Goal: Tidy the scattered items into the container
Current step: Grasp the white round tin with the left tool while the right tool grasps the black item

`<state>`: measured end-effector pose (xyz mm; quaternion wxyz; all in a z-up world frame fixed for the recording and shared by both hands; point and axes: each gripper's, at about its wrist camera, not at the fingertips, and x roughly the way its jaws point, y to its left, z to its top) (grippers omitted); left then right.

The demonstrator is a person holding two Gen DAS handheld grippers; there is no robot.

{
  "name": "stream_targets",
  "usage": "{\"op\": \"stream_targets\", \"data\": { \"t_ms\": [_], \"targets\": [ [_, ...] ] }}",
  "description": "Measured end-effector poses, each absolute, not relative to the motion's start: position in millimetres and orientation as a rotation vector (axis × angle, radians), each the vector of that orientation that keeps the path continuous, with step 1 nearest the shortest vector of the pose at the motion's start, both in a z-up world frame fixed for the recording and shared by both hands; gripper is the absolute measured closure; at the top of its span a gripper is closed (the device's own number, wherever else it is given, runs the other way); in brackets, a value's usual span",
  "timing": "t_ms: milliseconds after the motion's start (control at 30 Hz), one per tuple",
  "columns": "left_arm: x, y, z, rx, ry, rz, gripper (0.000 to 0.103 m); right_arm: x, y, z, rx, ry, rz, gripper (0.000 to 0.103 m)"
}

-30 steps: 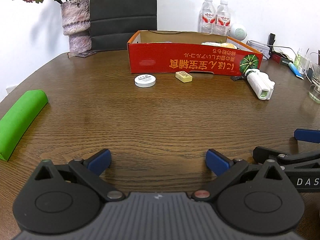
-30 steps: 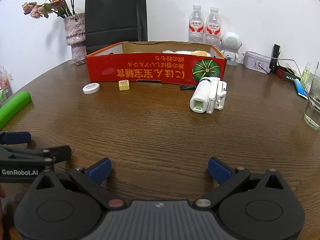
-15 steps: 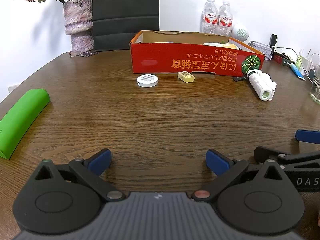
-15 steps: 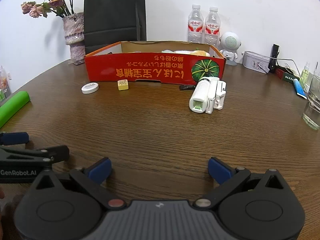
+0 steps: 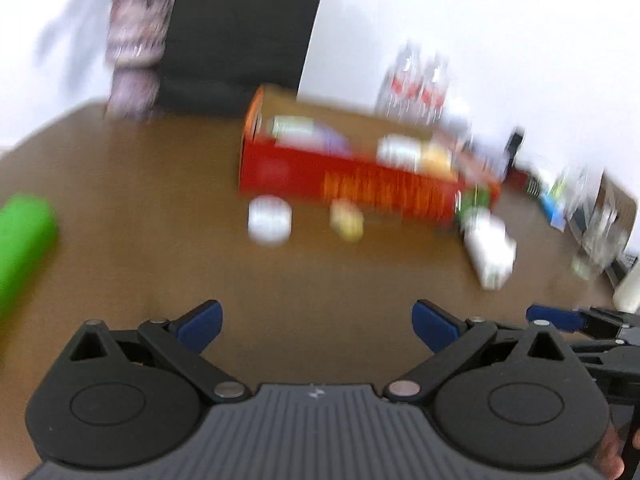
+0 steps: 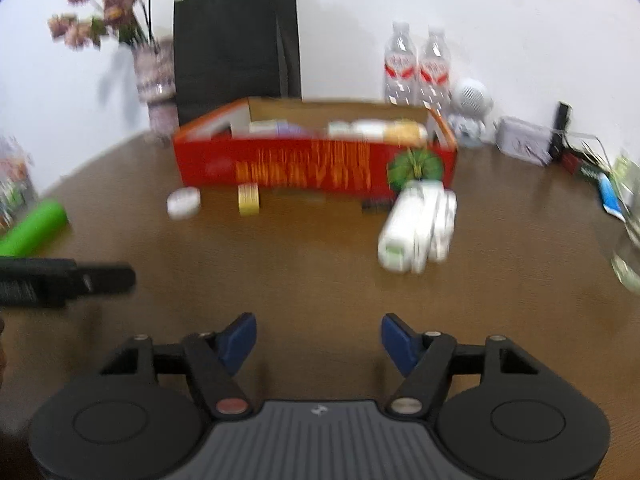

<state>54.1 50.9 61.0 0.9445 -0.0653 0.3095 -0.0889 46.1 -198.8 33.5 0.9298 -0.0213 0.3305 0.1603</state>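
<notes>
The worktop (image 6: 320, 272) carries my red box (image 6: 312, 168) at its far side, with things already inside. My right view alone shows the black bag's (image 6: 236, 40) handles and a round white speaker (image 6: 472, 108). Near the box lie a white device (image 6: 416, 232), round tin (image 5: 269, 220) and yellow block (image 5: 347, 220). My left hand-held gripper (image 5: 316, 326) is wide open and empty; my right hand-held gripper (image 6: 318, 338) is closing on nothing.

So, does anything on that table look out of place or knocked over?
Three small things lie loose on the table in front of the red box instead of inside it: a white round tin, a yellow block, and a white gadget lying on its side. Nothing looks spilled or broken.
</notes>
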Motion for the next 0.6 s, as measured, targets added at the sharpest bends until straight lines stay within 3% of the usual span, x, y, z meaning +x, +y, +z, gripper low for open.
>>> {"op": "stream_targets", "data": {
  "t_ms": [100,200,267,367,500,600],
  "targets": [
    [99,40,66,0.041,0.595,-0.176,0.000,95,-202,46,0.067,0.656,0.349,0.043],
    [133,32,53,0.101,0.587,-0.178,0.007,147,-192,35,0.179,0.698,0.330,0.048],
    [148,31,43,0.110,0.619,-0.166,0.016,168,-180,24,0.171,0.742,0.312,0.051],
    [158,36,35,0.095,0.629,-0.169,0.017,178,-169,13,0.056,0.762,0.232,0.054],
    [160,45,24,0.067,0.641,-0.189,0.018,176,-176,8,-0.013,0.761,0.121,0.048],
    [163,42,17,0.080,0.669,-0.200,0.037,178,-191,7,0.022,0.739,0.152,0.044]
  ]
}}
